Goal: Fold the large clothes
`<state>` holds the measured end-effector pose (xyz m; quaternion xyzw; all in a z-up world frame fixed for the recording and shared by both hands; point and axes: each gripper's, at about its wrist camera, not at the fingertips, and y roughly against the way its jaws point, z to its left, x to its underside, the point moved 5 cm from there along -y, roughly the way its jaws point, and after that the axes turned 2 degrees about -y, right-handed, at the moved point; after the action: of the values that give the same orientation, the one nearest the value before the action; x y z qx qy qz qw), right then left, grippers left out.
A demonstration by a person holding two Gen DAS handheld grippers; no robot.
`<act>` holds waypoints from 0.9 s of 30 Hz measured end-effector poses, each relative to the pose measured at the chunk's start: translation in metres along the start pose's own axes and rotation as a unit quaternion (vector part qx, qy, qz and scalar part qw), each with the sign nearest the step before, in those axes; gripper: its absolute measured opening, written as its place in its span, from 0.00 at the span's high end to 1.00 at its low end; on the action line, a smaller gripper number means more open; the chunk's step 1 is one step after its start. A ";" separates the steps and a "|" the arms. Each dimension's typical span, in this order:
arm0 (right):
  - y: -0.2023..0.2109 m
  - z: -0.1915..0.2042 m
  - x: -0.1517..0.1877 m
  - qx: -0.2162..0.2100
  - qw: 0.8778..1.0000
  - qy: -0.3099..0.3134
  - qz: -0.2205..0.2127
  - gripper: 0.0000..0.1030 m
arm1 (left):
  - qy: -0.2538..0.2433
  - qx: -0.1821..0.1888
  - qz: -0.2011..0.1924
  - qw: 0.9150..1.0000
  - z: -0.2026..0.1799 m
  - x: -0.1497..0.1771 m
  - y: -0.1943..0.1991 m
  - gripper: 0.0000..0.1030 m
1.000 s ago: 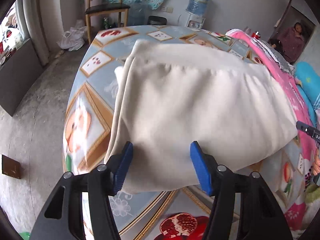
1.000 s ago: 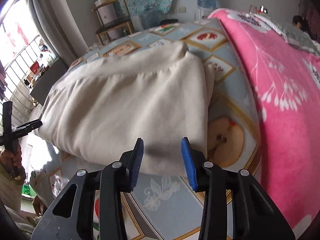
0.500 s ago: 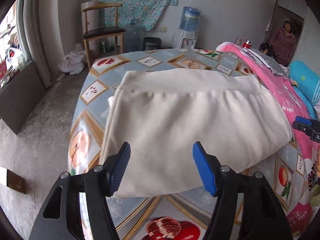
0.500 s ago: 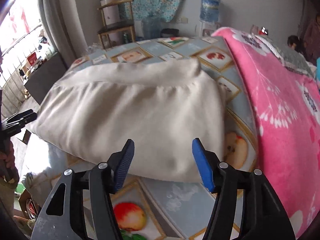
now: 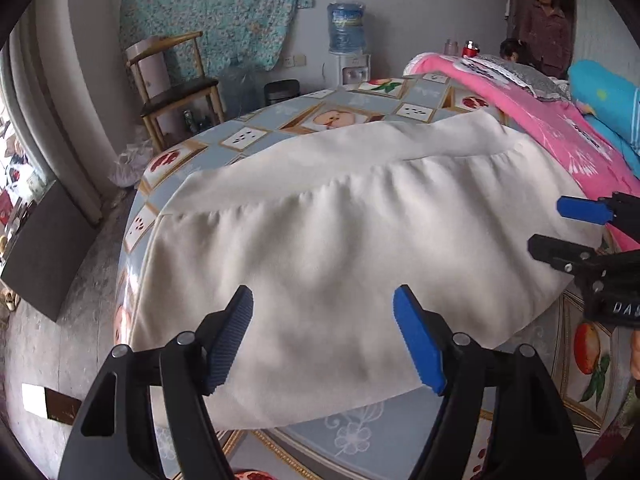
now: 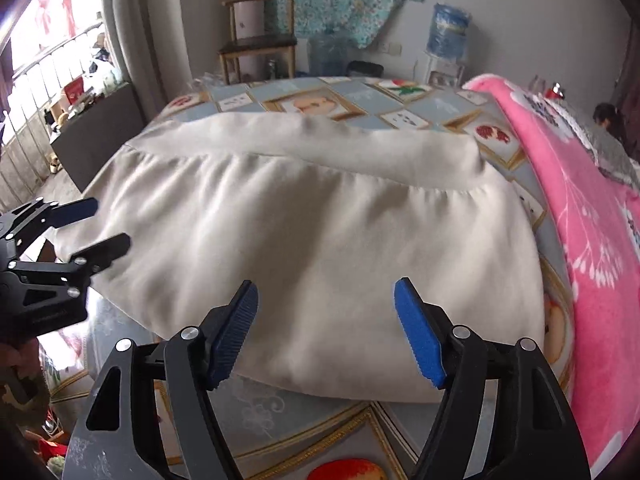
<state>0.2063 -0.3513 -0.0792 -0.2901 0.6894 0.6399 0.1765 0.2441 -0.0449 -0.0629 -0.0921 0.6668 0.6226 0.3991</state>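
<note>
Grey-blue cloth printed with framed fruit pictures covers the bed, the largest thing in both views, with a pink flowered blanket heaped along its right side. Spread across the middle of that cloth lies the cream garment, folded into a broad block; a gathered seam runs across it near its far edge, and its near edge hangs just ahead of both cameras. Beyond the bed stand a wooden chair and a water dispenser against the wall, under a hanging teal floral cloth.

Over the garment's near-left part hovers the left gripper. Its jaws have just been opening and now stand wide apart, blue pads clear of the fabric, nothing between them but the cloth lying beneath. Over the near-right part the right gripper is in the same condition: jaws just opened, spread wide, gripping nothing. Each gripper also shows at the edge of the other's view, beside the garment's end, with its pads parted.
</note>
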 end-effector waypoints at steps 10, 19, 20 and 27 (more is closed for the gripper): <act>-0.020 0.003 -0.005 -0.025 0.999 -0.001 0.022 0.31 | 0.017 0.002 0.005 1.000 -0.011 -0.003 -0.014 0.29; -0.066 -0.063 -0.076 0.037 0.997 -0.062 0.016 0.29 | 0.074 -0.015 0.051 0.996 0.029 -0.061 -0.081 0.28; -0.083 -0.073 -0.069 0.029 0.996 -0.073 0.046 0.29 | 0.079 -0.006 0.067 0.995 0.030 -0.056 -0.090 0.28; -0.082 -0.085 -0.080 0.009 0.995 -0.089 0.044 0.29 | 0.080 -0.015 0.022 0.996 0.052 -0.078 -0.073 0.28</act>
<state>0.3298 -0.4220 -0.0842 -0.2001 0.6885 0.6642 0.2117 0.3631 -0.0424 -0.0628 -0.1328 0.6888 0.6322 0.3290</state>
